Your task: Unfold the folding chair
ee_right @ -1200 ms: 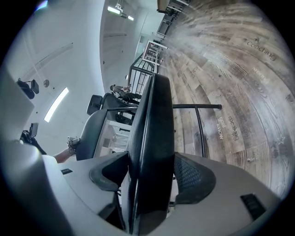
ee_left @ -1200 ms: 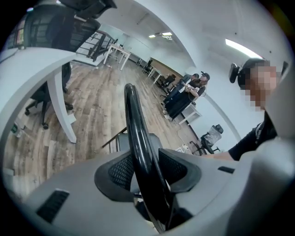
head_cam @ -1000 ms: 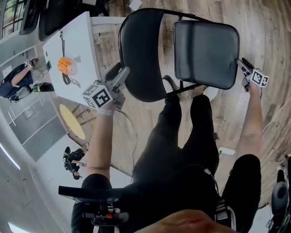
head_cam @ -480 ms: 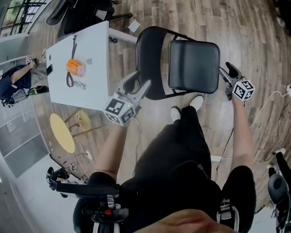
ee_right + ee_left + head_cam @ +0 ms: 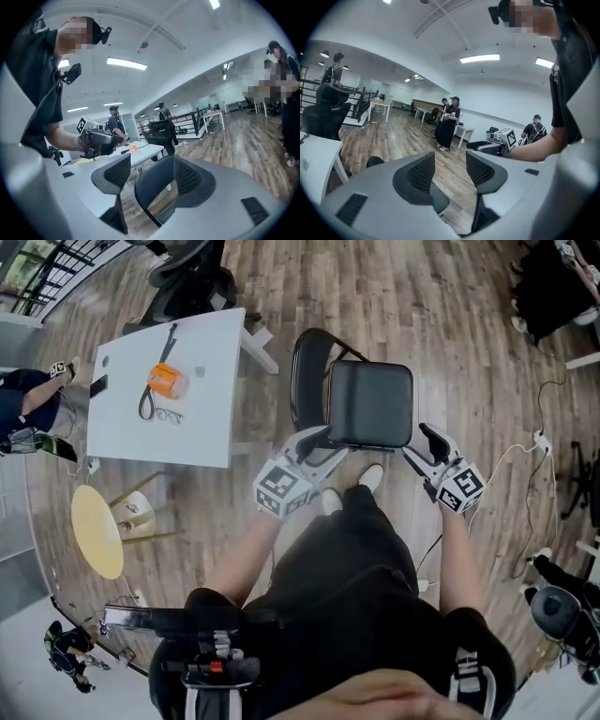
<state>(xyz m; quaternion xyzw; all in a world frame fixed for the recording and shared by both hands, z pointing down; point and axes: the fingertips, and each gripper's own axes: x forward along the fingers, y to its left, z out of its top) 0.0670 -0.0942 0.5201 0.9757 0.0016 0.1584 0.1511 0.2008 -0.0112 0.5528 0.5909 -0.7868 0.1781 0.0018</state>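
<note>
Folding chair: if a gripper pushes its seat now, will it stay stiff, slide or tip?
Likely rigid: the folding chair shows a tube frame and flat seat. Its seat, level now, may pivot if lifted by the front edge. On the smooth wood floor it would probably slide before tipping.

No words or numbers can be read; only black-and-white square patterns show on the left gripper's (image 5: 322,448) cube (image 5: 281,489) and the right gripper's (image 5: 422,448) cube (image 5: 459,489), at seven and five o'clock of the chair seat (image 5: 370,404).

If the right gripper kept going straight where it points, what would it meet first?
The folding chair's seat, most likely: the right gripper points at its right edge, which shows between the open jaws; exact depth is unclear.
</note>
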